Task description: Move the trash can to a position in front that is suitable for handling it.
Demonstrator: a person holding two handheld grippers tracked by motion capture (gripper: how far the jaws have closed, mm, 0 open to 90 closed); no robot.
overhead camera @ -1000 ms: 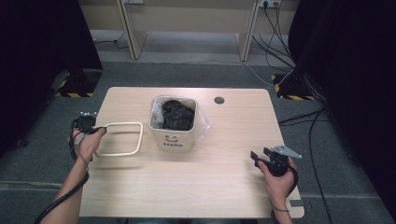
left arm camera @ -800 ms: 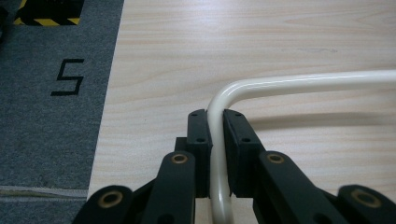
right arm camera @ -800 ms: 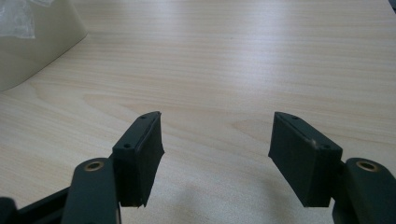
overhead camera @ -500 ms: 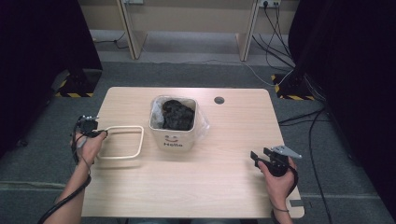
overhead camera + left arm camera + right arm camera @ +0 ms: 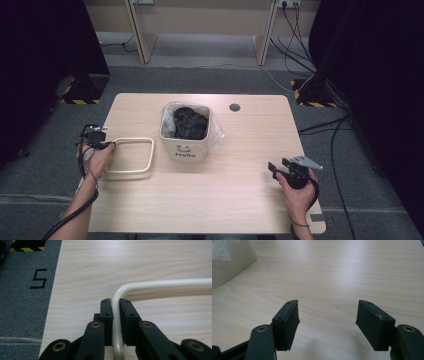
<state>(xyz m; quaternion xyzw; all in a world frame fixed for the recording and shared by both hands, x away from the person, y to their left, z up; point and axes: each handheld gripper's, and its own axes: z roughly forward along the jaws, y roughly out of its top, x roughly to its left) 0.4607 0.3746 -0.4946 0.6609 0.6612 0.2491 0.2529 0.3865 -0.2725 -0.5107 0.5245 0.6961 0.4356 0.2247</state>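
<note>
The left gripper [image 5: 115,322] clamps a glossy cream rounded-rectangle ring [image 5: 131,155]; the right gripper [image 5: 328,323] gapes.

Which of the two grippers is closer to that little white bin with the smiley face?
The left gripper. It sits just off the bin's left side, clamped on the cream frame lying beside it. The right gripper rests farther away, toward the table's front right.

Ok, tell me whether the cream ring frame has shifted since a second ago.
Yes, slightly. The cream ring frame, clamped in the left gripper, has slid toward the near table edge, away from the bin, which stays put.
</note>
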